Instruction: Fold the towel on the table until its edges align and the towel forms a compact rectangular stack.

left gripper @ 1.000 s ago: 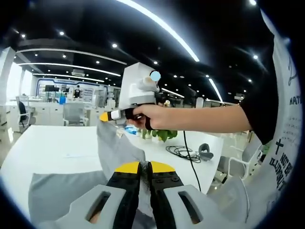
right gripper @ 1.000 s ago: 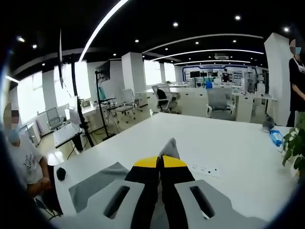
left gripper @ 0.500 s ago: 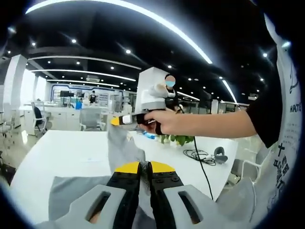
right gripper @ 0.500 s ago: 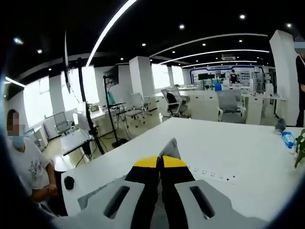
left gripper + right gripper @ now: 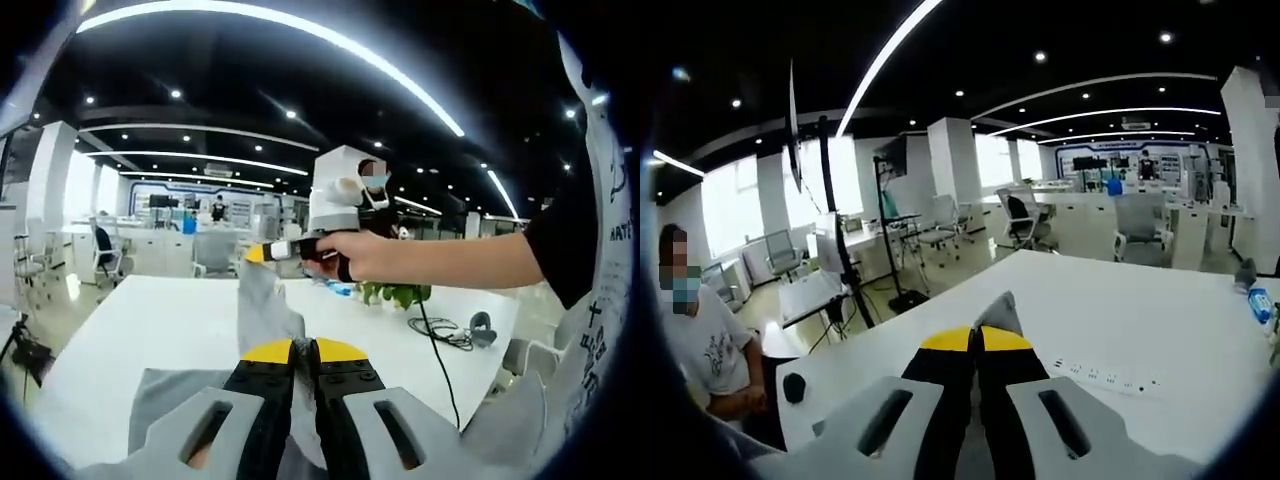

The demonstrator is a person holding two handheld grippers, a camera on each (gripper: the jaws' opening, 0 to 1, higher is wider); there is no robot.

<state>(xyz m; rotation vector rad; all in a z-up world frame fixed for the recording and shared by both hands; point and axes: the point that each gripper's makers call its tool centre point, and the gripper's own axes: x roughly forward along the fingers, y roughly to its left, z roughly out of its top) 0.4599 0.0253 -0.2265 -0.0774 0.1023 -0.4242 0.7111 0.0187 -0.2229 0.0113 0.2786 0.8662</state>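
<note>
Above the white table (image 5: 150,320), both grippers' jaws clamp the grey towel (image 5: 262,312), lifted, hanging creased.

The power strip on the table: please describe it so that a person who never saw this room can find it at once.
In the right gripper view, look at the big white table. Past the closed yellow-tipped right gripper, towards the right, lies the power strip: a long, flat white bar with small dark socket holes, nearly the table's colour.

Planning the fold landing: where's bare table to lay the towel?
Bare white table left of the lifted towel, out to the far edge. Crowded at the far right: plant, black cable. Beyond the right gripper, power strip.
</note>
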